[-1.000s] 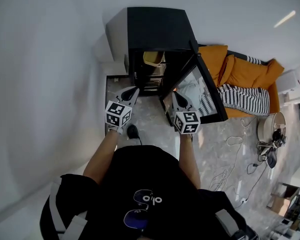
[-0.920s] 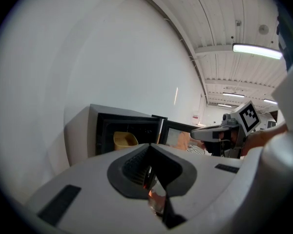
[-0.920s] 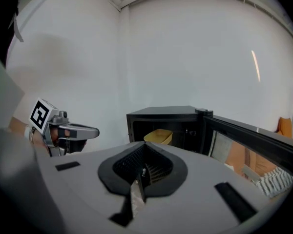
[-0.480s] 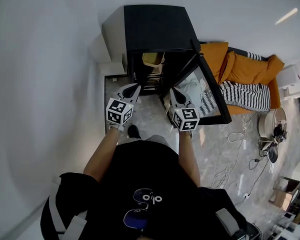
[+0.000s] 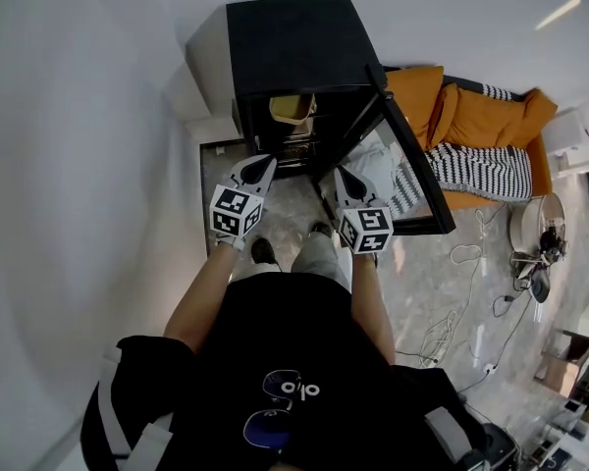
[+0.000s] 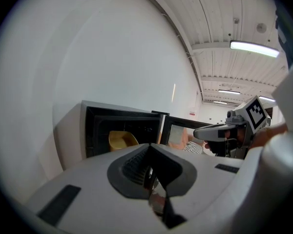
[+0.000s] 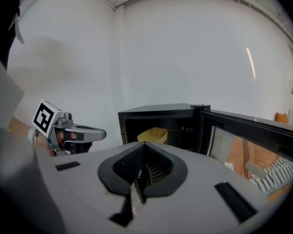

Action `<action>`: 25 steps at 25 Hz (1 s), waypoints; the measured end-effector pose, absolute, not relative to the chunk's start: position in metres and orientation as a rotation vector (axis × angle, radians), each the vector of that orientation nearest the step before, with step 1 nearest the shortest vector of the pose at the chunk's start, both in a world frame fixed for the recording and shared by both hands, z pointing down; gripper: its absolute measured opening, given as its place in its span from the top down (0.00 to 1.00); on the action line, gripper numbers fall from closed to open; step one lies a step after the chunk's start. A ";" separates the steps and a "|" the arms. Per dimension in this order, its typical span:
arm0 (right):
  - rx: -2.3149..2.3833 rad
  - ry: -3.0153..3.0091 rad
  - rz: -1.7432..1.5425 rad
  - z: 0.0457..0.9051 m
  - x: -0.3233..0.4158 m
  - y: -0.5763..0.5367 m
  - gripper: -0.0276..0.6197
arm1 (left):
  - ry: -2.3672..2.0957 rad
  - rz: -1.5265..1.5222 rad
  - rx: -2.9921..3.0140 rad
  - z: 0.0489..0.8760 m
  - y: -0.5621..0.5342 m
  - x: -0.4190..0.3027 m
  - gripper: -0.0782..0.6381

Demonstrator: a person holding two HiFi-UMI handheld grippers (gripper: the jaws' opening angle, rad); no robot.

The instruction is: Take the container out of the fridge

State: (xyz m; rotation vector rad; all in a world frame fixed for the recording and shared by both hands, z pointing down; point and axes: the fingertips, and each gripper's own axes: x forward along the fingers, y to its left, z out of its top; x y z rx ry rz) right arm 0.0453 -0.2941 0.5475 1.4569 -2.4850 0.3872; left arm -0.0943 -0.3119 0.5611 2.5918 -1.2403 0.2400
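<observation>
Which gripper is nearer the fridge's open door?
Right. The right gripper is close beside the door; the left gripper is farther off, before the opposite side of the fridge opening.

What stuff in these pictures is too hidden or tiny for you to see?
1. What is inside the yellow container: too small and dim in every view.
2. The fridge's lower shelves: in the head view they are dark and partly behind the left gripper; in both gripper views each gripper's own body blocks them.

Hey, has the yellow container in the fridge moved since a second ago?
No. The yellow container still sits in the same spot, high up inside the open fridge, just under its top.
</observation>
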 end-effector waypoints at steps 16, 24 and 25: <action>1.327 -2.532 0.359 0.552 0.063 -0.340 0.95 | -1.347 0.259 2.528 0.579 -0.352 -0.076 0.88; 1.262 -2.544 0.365 0.567 0.065 -0.349 0.95 | -1.399 0.277 2.506 0.595 -0.369 -0.075 0.88; 1.254 -2.541 0.368 0.572 0.065 -0.349 0.95 | -1.406 0.276 2.502 0.598 -0.372 -0.076 0.88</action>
